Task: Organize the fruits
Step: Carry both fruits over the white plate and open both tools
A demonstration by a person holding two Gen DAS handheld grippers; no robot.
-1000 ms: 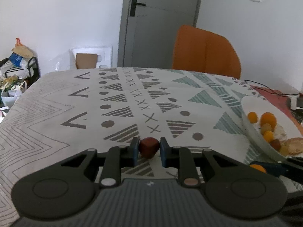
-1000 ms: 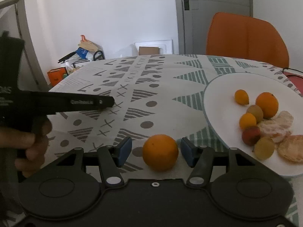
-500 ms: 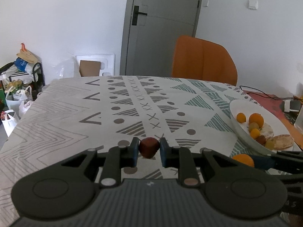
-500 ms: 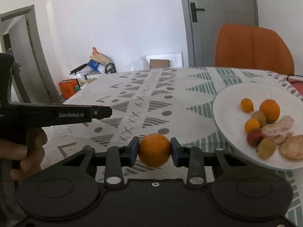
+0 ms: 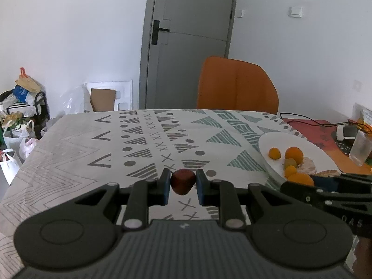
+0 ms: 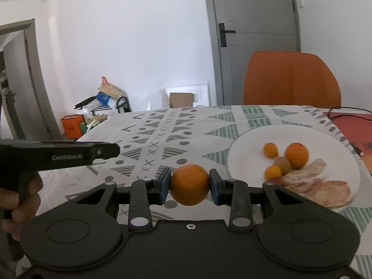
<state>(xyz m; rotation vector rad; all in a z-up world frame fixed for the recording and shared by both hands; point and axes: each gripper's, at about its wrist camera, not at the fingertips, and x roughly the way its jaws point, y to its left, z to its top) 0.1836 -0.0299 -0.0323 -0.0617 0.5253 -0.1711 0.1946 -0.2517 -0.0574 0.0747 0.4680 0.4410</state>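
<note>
In the right wrist view the fruits on the white plate (image 6: 244, 155) are motion-blurred, and the small red fruit (image 6: 276, 180) is half hidden behind the gripper's frame. In the left wrist view the glass (image 5: 360, 150) is cut by the right edge.

My left tool (image 5: 183, 189) is black with blue pads and carries a dark red fruit (image 5: 183, 184); my right tool (image 6: 189, 187), black with the same blue pads, carries a plain orange (image 6: 189, 184). The tabletop (image 5: 97, 153) wears a cream cloth patterned with grey chevrons, crosses, dots and teal striped triangles. I see a white plate (image 6: 330, 144) bearing orange fruits (image 6: 297, 155), one olive-green piece and pale, blurred slices, perhaps peeled citrus. The chair (image 5: 236, 86) is orange, the door (image 5: 188, 44) grey.
</note>
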